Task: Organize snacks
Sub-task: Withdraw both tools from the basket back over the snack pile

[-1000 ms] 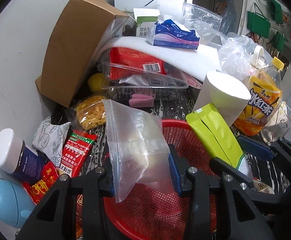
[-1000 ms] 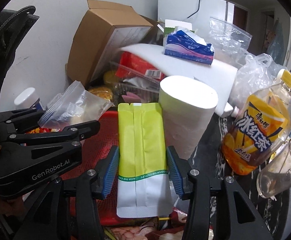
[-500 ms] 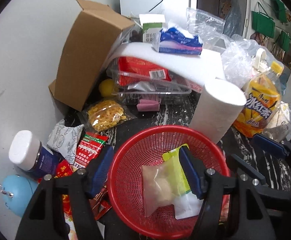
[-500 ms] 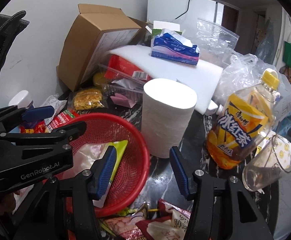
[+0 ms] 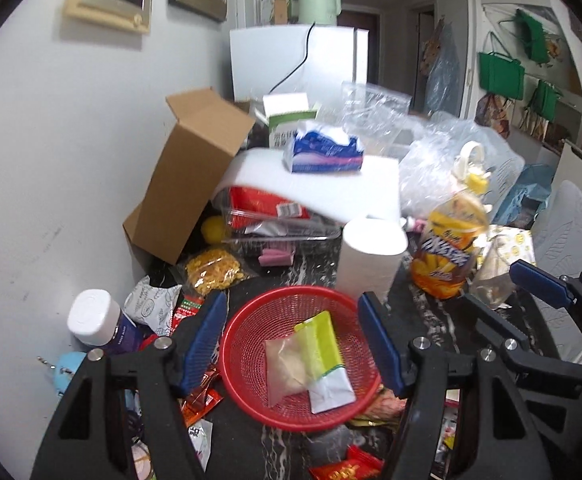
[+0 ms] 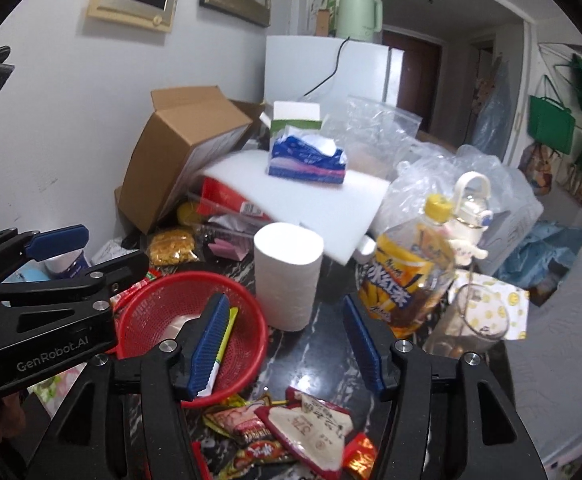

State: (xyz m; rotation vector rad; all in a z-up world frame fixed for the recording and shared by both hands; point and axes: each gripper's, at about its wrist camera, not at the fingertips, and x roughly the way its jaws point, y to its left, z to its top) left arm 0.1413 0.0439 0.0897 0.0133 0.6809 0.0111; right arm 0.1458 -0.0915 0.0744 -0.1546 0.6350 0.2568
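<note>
A red mesh basket (image 5: 251, 320) sits on the dark marble table and also shows in the right wrist view (image 6: 151, 300). In it lie a clear zip bag (image 5: 285, 368) and a yellow-green pouch (image 5: 323, 352). My left gripper (image 5: 293, 344) is open and empty, raised above the basket. My right gripper (image 6: 285, 344) is open and empty, raised to the right of the basket. Loose snack packets (image 6: 291, 428) lie in front of the basket, and red packets (image 5: 187, 308) lie to its left.
A paper roll (image 6: 287, 276) stands behind the basket. An orange drink bottle (image 6: 407, 276) and a glass (image 6: 467, 320) stand to the right. A cardboard box (image 5: 187, 176), a clear container (image 5: 283, 228), white foam with a tissue pack (image 5: 323, 156), and a white-capped jar (image 5: 99, 324) crowd the back and left.
Both grippers opened and let the zip bag and the yellow-green pouch fall into the basket, then rose and pulled back from it.
</note>
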